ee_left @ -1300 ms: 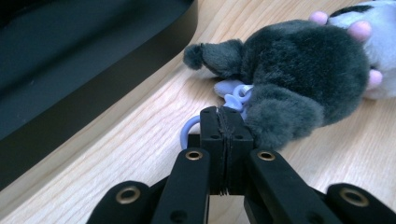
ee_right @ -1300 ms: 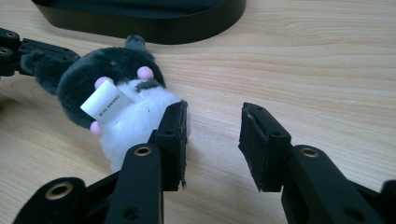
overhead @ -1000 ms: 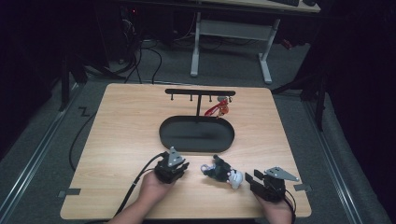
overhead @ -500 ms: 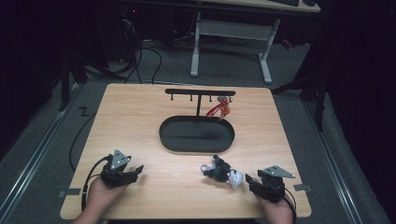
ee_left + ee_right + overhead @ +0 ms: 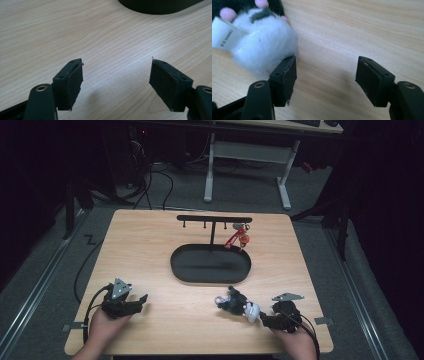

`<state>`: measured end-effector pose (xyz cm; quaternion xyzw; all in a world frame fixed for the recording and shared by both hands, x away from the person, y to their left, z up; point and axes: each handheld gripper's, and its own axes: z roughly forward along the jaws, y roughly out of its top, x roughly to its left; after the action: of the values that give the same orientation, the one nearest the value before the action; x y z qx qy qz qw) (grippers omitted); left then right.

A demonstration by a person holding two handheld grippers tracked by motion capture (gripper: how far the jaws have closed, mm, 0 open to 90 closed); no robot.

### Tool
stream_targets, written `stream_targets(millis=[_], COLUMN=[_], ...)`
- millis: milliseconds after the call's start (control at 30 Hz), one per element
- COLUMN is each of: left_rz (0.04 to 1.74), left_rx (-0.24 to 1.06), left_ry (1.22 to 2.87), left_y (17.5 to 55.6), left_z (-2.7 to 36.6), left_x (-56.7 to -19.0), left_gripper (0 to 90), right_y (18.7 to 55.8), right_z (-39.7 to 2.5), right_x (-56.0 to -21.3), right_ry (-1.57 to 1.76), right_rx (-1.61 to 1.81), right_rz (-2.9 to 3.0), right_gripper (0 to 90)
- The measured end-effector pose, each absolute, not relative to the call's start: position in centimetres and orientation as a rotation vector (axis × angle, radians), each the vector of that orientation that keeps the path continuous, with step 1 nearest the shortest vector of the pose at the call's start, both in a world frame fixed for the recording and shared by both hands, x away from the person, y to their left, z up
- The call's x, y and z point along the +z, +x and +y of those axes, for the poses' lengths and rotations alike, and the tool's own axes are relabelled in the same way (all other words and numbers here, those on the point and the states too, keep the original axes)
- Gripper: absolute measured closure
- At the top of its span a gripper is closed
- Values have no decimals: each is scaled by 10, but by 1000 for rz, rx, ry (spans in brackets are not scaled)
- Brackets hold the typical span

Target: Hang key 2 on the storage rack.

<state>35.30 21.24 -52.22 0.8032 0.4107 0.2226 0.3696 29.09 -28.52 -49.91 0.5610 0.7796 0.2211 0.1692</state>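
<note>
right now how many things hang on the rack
1: a red keychain hangs near the right end of the rack, above the tray. The other pegs look bare, though they are small and dim.

Dim room, dark all round. Light wood-grain table (image 5: 150,250) lit from above, rounded corners. Grey carpet floor (image 5: 330,255) underneath. Metal rails on the floor along both sides of the table: left rail (image 5: 37,287), right rail (image 5: 362,300). Black cables (image 5: 150,180) tangled on the floor beyond the far left corner. Second desk behind with a white frame (image 5: 250,152), two legs on flat feet, crossbar between. Dark furniture legs (image 5: 70,205) at left and (image 5: 342,227) at right. Small grey tape tabs at the table's near edge, left (image 5: 70,326) and right (image 5: 322,321).
</note>
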Motion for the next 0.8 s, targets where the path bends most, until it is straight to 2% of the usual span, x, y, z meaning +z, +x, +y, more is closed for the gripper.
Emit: stream_targets(millis=[367, 667, 700, 800], left_rz=[1010, 997, 991, 991], left_rx=[567, 552, 551, 547], left_ry=[2087, 2093, 2096, 2088], left_y=[348, 349, 349, 348], left_z=[208, 206, 206, 207], left_x=[-521, -524, -523, -523], left_gripper=[270, 265, 264, 263], right_y=[301, 302, 303, 304], right_z=[-279, -271, -268, -265], right_x=[-492, -485, -482, -479], right_ry=[1596, 1485, 1467, 1445], right_rx=[450, 281, 255, 256], right_rz=[2364, 2499, 2530, 2571], right_gripper=[305, 255, 221, 203])
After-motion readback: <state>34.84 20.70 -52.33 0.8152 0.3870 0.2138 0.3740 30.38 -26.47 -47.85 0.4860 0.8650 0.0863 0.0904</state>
